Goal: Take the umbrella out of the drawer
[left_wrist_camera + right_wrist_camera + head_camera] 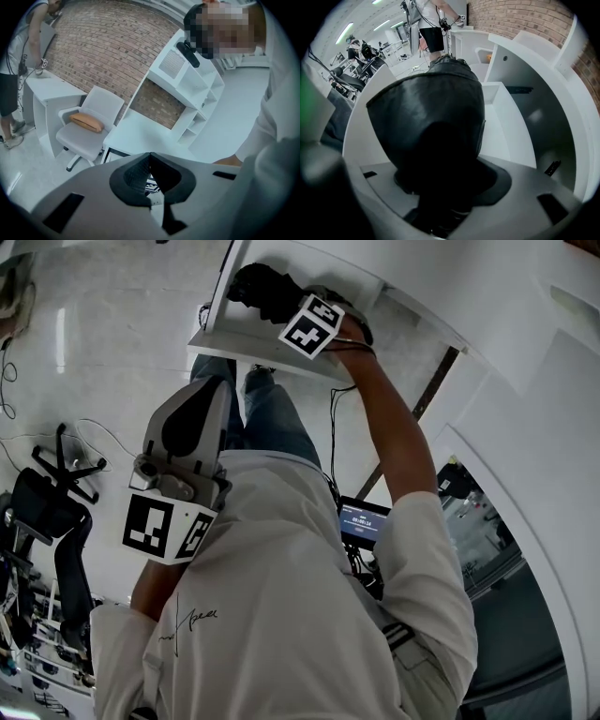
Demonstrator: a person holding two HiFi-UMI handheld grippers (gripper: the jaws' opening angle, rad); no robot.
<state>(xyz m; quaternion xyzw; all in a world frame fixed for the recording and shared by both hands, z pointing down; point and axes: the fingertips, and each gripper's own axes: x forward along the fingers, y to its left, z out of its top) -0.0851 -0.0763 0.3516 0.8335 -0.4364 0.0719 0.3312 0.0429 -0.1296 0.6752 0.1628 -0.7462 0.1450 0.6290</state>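
White drawer [234,336] with black umbrella [426,117] grasped by right hand-held gripper [281,304]; left hand-held gripper [151,176] clenched, empty.

Black umbrella [436,117] at open white drawer [251,341]

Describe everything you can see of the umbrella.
The umbrella is folded into a compact black bundle, and its cover looks like slightly glossy, creased fabric. It runs lengthwise between the fingers of the right gripper, which are closed on its near end. It lies within the open white drawer; whether it touches the drawer floor cannot be told.
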